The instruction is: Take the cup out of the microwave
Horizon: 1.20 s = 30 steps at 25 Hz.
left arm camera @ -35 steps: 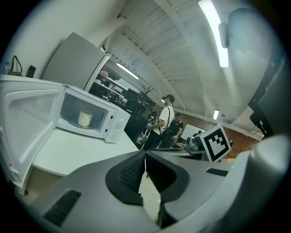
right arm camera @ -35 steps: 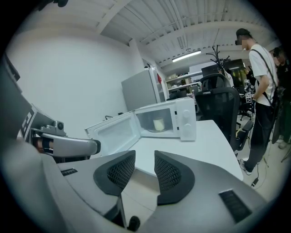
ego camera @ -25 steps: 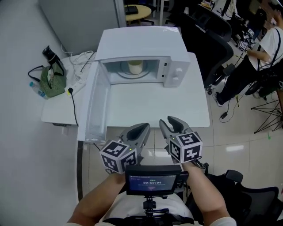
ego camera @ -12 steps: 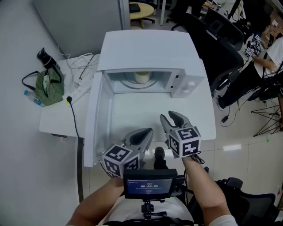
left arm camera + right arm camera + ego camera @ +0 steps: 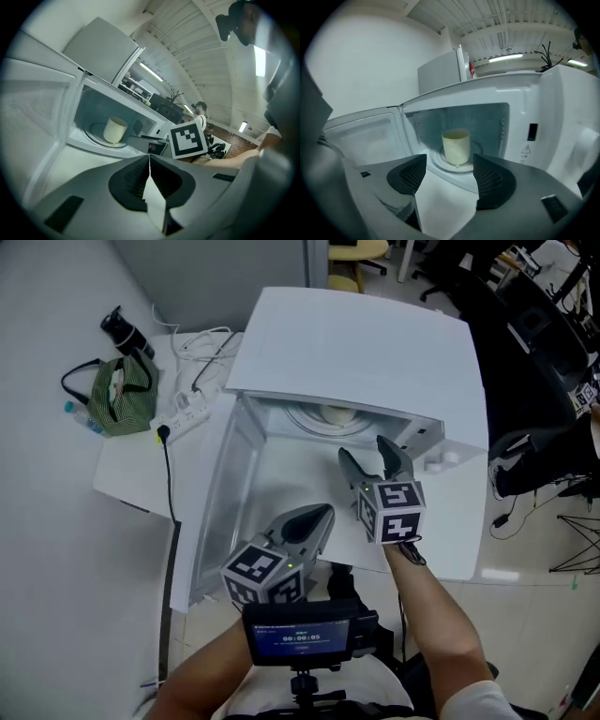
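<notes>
I have moved in close to the microwave (image 5: 375, 343), and its door (image 5: 220, 502) is wide open. My right gripper (image 5: 366, 454) is now at the opening, its jaws opening with nothing between them. My left gripper (image 5: 317, 517) is closed, empty. The cup (image 5: 456, 146) sits inside, so grabbing comes next, I think. From above, the microwave's top hides most of it.
</notes>
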Each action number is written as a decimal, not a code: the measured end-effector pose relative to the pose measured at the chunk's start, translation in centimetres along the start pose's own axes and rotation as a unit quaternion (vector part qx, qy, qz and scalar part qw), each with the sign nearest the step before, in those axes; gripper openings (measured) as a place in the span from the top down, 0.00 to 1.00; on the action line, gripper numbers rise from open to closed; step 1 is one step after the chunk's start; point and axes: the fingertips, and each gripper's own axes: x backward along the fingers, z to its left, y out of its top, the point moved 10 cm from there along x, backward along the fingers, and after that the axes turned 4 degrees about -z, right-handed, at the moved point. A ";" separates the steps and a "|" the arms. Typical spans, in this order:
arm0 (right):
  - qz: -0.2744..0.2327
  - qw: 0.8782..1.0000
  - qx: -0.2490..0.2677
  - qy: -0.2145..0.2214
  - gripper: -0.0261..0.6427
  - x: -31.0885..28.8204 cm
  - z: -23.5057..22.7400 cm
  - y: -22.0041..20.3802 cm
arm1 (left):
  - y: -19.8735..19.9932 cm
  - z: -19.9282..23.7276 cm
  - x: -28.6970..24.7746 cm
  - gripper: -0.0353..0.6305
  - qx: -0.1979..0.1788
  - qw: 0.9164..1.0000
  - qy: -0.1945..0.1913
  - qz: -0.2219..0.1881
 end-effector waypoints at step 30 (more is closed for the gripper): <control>-0.030 0.997 0.060 0.028 0.24 -16.2 -3.1 0.4 | 0.6 3.8 -4.2 0.85 0.034 0.998 0.061 0.004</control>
